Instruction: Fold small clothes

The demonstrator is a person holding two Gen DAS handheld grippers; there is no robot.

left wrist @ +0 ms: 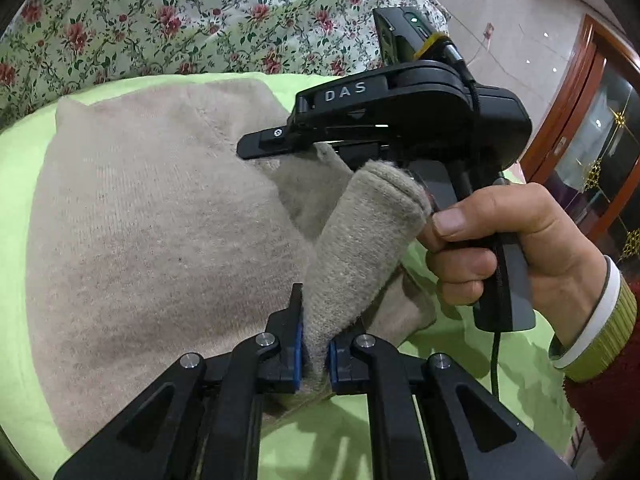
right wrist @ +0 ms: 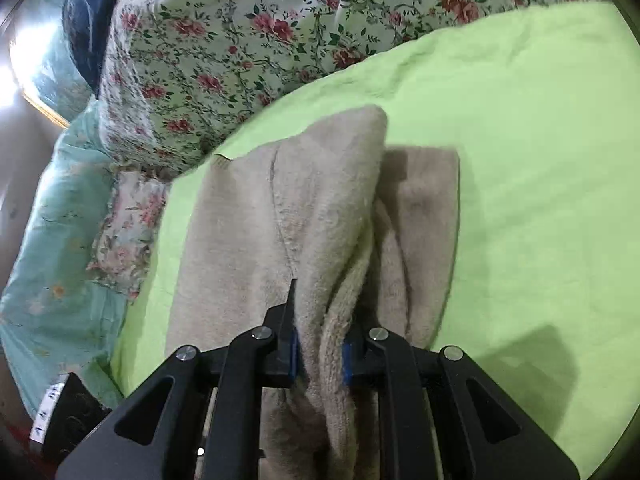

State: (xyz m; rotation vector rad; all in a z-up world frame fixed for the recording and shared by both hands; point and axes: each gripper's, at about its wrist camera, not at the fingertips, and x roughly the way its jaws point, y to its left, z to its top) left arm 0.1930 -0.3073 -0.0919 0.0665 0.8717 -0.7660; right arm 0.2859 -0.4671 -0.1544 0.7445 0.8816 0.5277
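A beige knit garment (left wrist: pixel 152 216) lies partly folded on a lime-green sheet (left wrist: pixel 24 168). In the left wrist view my left gripper (left wrist: pixel 316 344) is shut on a raised fold of the knit, blue pads pressing both sides. Beyond it a hand (left wrist: pixel 520 248) holds my right gripper (left wrist: pixel 280 148), whose fingers point left over the garment's far edge. In the right wrist view my right gripper (right wrist: pixel 320 354) is shut on a bunched ridge of the same beige garment (right wrist: pixel 248 216), which drapes forward over a flat layer on the green sheet (right wrist: pixel 520 160).
A floral quilt (left wrist: pixel 160 20) is heaped behind the green sheet, also seen as the floral quilt (right wrist: pixel 248 40). Teal bedding (right wrist: pixel 52 280) and a dark blue cloth (right wrist: pixel 92 20) lie at the left. A wooden glass-door cabinet (left wrist: pixel 592 128) stands on the tiled floor to the right.
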